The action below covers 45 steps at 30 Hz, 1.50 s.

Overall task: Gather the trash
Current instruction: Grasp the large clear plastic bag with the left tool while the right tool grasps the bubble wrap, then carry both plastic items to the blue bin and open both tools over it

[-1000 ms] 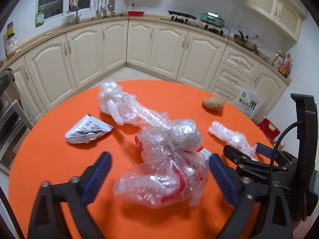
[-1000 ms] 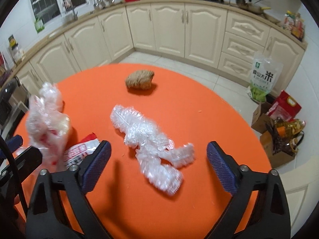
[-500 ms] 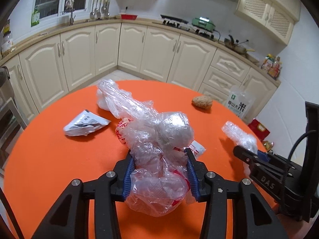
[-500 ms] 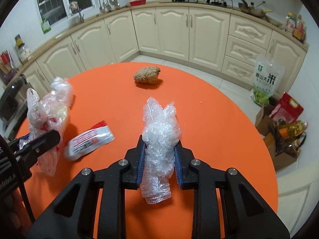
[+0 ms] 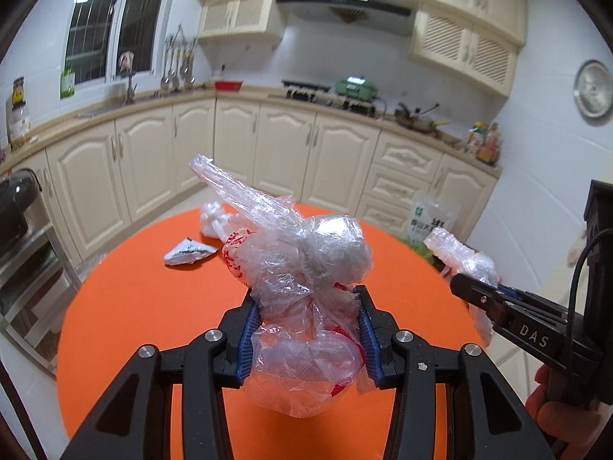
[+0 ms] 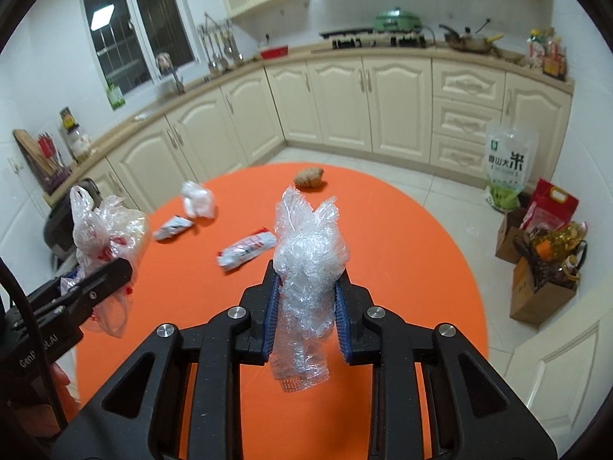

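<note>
Trash now lifted off the orange surface [image 6: 402,230], where a second ago both bundles lay between wide-open jaws: clear plastic bag [image 5: 302,287] with red print clamped in the left gripper [image 5: 306,341], crumpled bubble wrap [image 6: 308,264] pinched upright in the right gripper [image 6: 306,314]. Left behind on the surface: white wrapper [image 6: 247,249], silver packet [image 6: 172,227], small white bag [image 6: 197,200], brown lump [image 6: 309,177] near the far edge. Wide bare orange area beneath both grippers; round rim well apart from the cabinets [image 6: 337,103]. Both bundles translucent, wrinkled, glossy.
</note>
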Motion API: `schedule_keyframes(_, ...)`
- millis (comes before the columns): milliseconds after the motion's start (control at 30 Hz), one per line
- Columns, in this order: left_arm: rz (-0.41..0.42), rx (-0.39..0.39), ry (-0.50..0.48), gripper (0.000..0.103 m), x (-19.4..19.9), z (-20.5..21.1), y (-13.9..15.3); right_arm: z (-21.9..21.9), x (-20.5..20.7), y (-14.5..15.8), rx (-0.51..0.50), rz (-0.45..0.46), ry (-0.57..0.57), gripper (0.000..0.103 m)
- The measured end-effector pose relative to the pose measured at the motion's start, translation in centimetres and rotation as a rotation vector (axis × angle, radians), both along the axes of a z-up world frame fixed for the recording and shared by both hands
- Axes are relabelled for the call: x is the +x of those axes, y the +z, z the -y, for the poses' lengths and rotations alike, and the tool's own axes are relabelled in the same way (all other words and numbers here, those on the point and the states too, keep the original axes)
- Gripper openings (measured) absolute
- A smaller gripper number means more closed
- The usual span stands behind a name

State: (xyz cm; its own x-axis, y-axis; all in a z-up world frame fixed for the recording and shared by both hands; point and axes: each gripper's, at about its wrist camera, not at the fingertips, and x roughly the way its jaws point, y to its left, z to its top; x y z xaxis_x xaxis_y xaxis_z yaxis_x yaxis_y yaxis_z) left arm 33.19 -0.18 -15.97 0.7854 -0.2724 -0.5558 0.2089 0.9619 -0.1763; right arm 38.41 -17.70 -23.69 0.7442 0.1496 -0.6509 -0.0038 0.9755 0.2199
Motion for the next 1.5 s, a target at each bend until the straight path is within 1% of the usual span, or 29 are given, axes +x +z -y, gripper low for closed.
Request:
schedule_keyframes(167, 0.07, -0.004, -0.033, 0.041, -4.6, 1.1, 1.2, 0.2, -4.3, 2.8, 0.005, 0.068, -0.02, 0.024)
schedule_keyframes(333, 0.128, 0.002, -0.067, 0.041, -10.0, 1.0, 1.6, 0.7, -8.7, 5.5, -0.005, 0.134, -0.05, 0.024)
schedule_keyframes(400, 0.148, 0.007, -0.079, 0.041, -13.5, 0.6, 0.7, 1.0, -10.1, 6.2, -0.005, 0.156, -0.059, 0.024)
schedule_keyframes(533, 0.175, 0.016, -0.114, 0.041, -16.3, 0.6, 0.1, 1.3, -13.0, 7.5, -0.006, 0.193, -0.086, 0.024)
schedule_keyframes(733, 0.199, 0.021, -0.168, 0.041, -20.8, 1.7, -0.6, 3.7, -16.2, 8.4, 0.003, 0.225, -0.134, 0.024)
schedule_keyframes(900, 0.212, 0.028, -0.223, 0.041, -22.0, 2.7, -0.5, 6.4, -18.4, 8.5, 0.024, 0.243, -0.183, 0.024)
schedule_keyframes(1100, 0.199, 0.042, -0.288, 0.041, -21.2, 4.6, -0.1, 10.4, -19.5, 8.0, 0.041, 0.241, -0.251, 0.024)
schedule_keyframes(1333, 0.148, 0.058, -0.353, 0.041, -17.9, 7.1, 0.1, 15.4, -19.0, 5.7, 0.069, 0.195, -0.324, 0.024)
schedule_keyframes(1500, 0.089, 0.073, -0.413, 0.041, -15.1, 10.2, -0.3, 19.5, -17.9, 2.7, 0.095, 0.128, -0.382, 0.024)
